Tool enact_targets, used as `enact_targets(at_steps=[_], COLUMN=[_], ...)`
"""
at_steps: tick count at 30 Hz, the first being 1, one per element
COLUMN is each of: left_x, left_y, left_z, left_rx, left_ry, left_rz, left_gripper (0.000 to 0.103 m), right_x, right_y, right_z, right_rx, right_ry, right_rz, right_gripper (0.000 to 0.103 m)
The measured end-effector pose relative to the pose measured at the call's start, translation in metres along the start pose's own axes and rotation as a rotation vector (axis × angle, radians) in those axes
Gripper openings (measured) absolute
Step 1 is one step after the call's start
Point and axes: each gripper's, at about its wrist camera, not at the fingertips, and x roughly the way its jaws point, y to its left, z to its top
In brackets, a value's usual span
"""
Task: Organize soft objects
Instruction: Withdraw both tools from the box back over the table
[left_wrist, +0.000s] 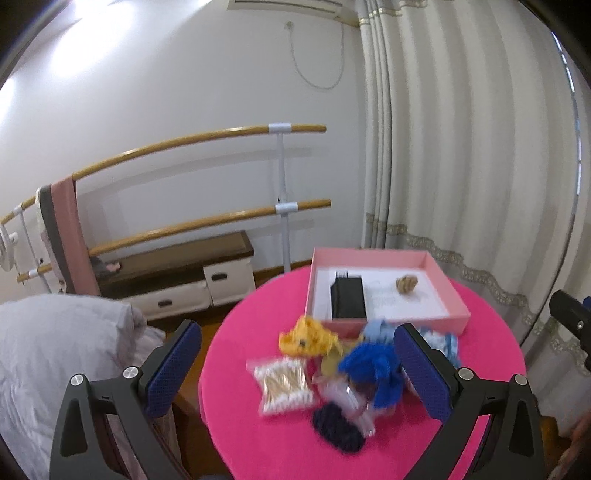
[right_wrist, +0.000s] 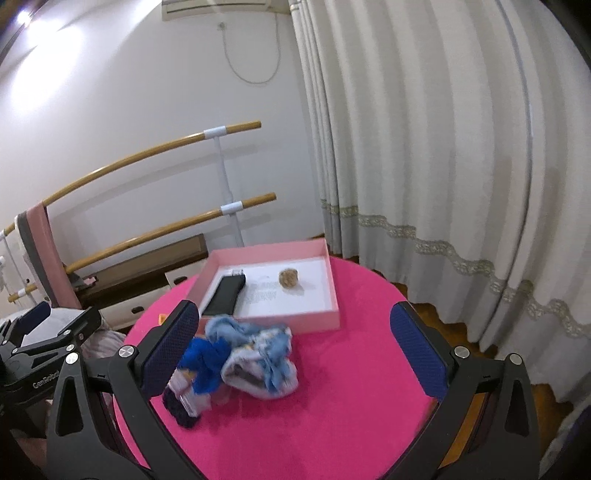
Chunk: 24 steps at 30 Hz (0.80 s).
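Behind your 2 grippers, a cream curtain (right_wrist: 424, 155) and a white wall with 2 wooden barre rails (left_wrist: 207, 138) fill the background, with a low bench (left_wrist: 177, 258) under the rails and a grey pillow (left_wrist: 59, 350) at the far left of the left wrist view. Below them sits the round table with its hot-pink cover (right_wrist: 362, 362). On its far side you have the shallow pink box (right_wrist: 332, 291), holding a black rectangular device (left_wrist: 348, 298) on its left and a small tan lump (right_wrist: 288, 277) toward its right, the 2 well apart. Just in front of the box lies the pile of soft things: a pale blue-and-white cloth bundle (right_wrist: 262, 358), a bright blue yarn piece (left_wrist: 373, 373) touching it, a yellow plush toy (left_wrist: 314, 338), a clear bag of cotton swabs (left_wrist: 284, 382), and a dark navy knitted piece (left_wrist: 338, 430) nearest you, partly under a crumpled clear wrapper. Your left gripper (left_wrist: 295, 369) hangs above the pile with its jaws spread wide and nothing between them; your right gripper (right_wrist: 295, 354) is likewise wide apart and empty, over the cloth bundle.
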Motion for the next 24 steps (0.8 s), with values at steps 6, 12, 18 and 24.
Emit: enact_targets(at_steps=[6, 12, 18, 24], left_x=[-0.023, -0.033, -0.024, -0.007], left_y=[0.009, 0.009, 0.011, 0.006], left_z=[-0.016, -0.019, -0.026, -0.028], left_rx=[-0.018, -0.011, -0.010, 0.012], left_ry=[0.023, 0.008, 0.028, 0.068], left_rz=[0.013, 0.022, 0.016, -0.008], left_gripper=[0.103, 0.103, 0.103, 0.103], right_x=[-0.005, -0.008, 0.002, 0.025], right_y=[0.002, 0.007, 0.007, -0.005], right_z=[-0.018, -0.020, -0.026, -0.037], right_rx=[-0.015, -0.036, -0.071, -0.066], right_ry=[0.028, 0.025, 0.052, 0.131], right_rz=[0.008, 0.016, -0.006, -0.015], right_gripper=[0.103, 0.103, 0.103, 0.103])
